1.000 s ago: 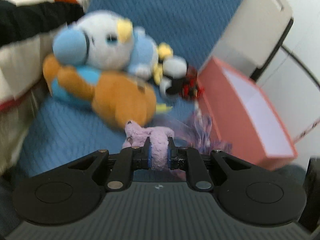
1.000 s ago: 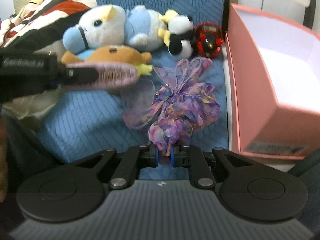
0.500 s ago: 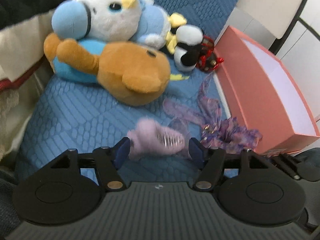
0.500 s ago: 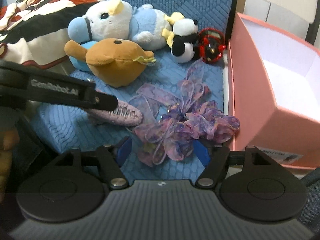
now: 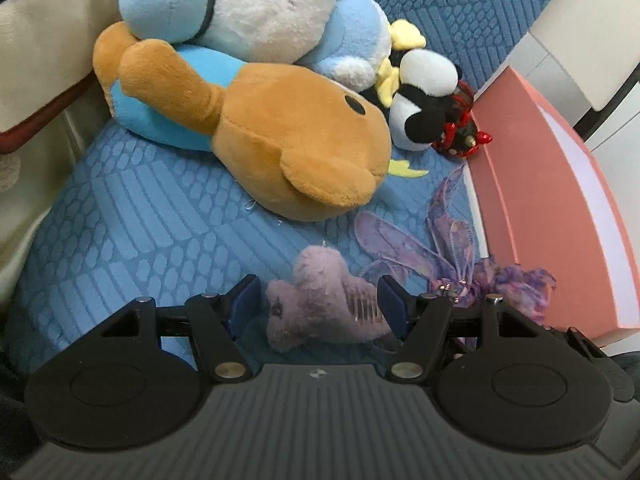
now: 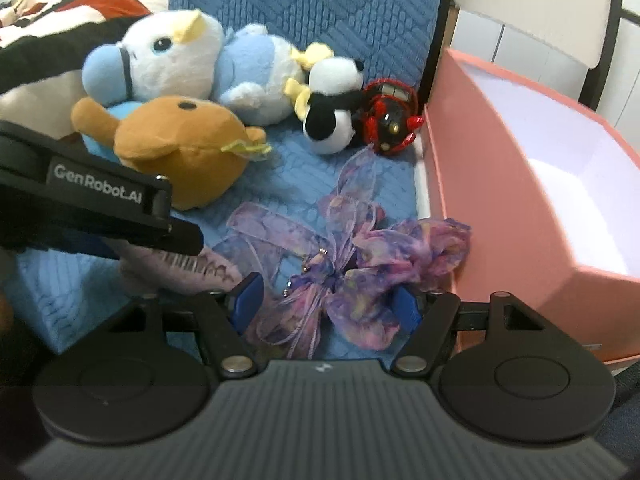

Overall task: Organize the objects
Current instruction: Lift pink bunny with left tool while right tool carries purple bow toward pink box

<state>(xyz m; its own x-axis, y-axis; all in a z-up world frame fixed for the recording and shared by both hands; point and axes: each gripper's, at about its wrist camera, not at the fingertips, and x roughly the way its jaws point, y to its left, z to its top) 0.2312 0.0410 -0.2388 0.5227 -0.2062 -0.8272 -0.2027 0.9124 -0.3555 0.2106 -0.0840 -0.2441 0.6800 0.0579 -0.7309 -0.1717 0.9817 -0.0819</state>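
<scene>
A fluffy purple hair clip [image 5: 320, 308] lies on the blue cushion [image 5: 132, 216] between the spread jaws of my left gripper [image 5: 319, 306], which is open; the pads do not press on it. A purple floral bow scrunchie [image 6: 352, 280] lies on the same cushion between the jaws of my right gripper [image 6: 327, 305], also open, with fabric brushing the right pad. In the right wrist view the left gripper [image 6: 176, 236] reaches in from the left over the clip [image 6: 200, 270]. The scrunchie [image 5: 480, 280] also shows at the right of the left wrist view.
A pink open box [image 6: 540, 184] with a white inside stands right of the cushion. Behind lie a brown plush [image 5: 288, 148], a white and blue plush [image 5: 256, 12], a panda plush [image 5: 424, 96] and a red and black toy [image 6: 390, 120]. A striped blanket [image 6: 60, 20] lies left.
Both grippers went from shut to open. The left one let go of the hair clip and the right one let go of the scrunchie; both things now rest on the cushion. The left gripper sank lower.
</scene>
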